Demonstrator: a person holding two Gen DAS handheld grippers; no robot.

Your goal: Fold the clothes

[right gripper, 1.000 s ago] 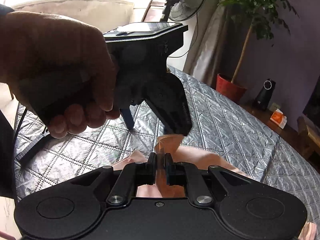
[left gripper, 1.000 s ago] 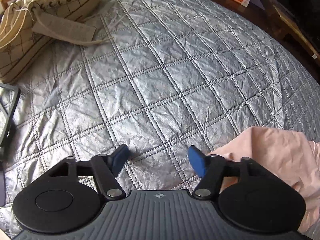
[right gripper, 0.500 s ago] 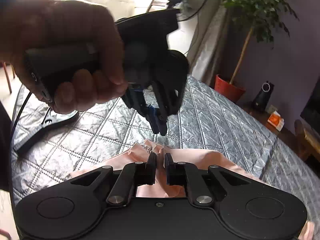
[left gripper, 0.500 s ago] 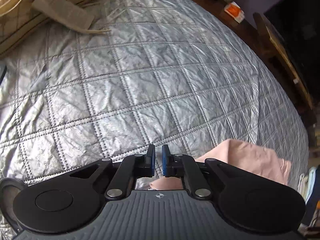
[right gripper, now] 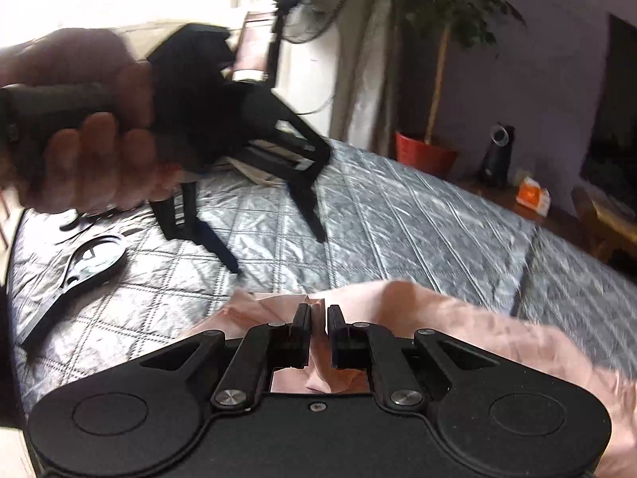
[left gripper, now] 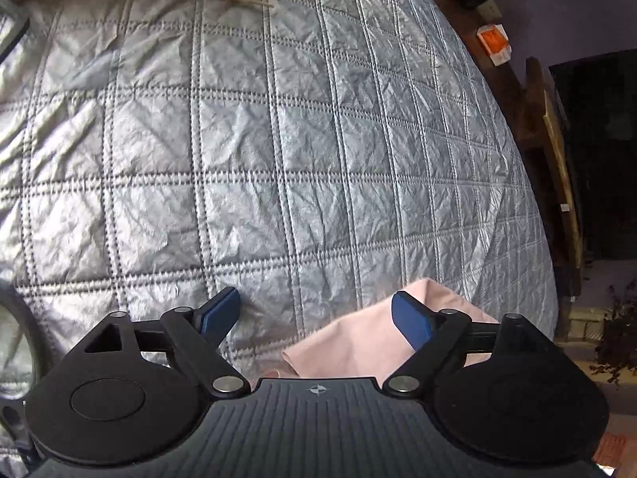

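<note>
Closest to me, my right gripper [right gripper: 318, 320] has its black fingers nearly pressed together, pinching a fold of the pink garment [right gripper: 458, 318], which bunches up between them and spreads off to the right over the silver quilted bedspread [right gripper: 398, 215]. My left gripper [left gripper: 316, 310] is spread wide, blue pads [left gripper: 410, 320] well apart and gripping nothing; a corner of the pink garment [left gripper: 358, 342] lies under its right finger, toward the bedspread's [left gripper: 278, 139] near right edge. From the right wrist view I see a hand [right gripper: 79, 119] holding that left gripper [right gripper: 278, 247] above the bed, blurred. Further left a black round-headed tool [right gripper: 87, 267] lies on the quilt. Beyond the far edge stand a red plant pot [right gripper: 424, 155], a fan [right gripper: 314, 0] and an orange-and-white packet [right gripper: 533, 195].
</note>
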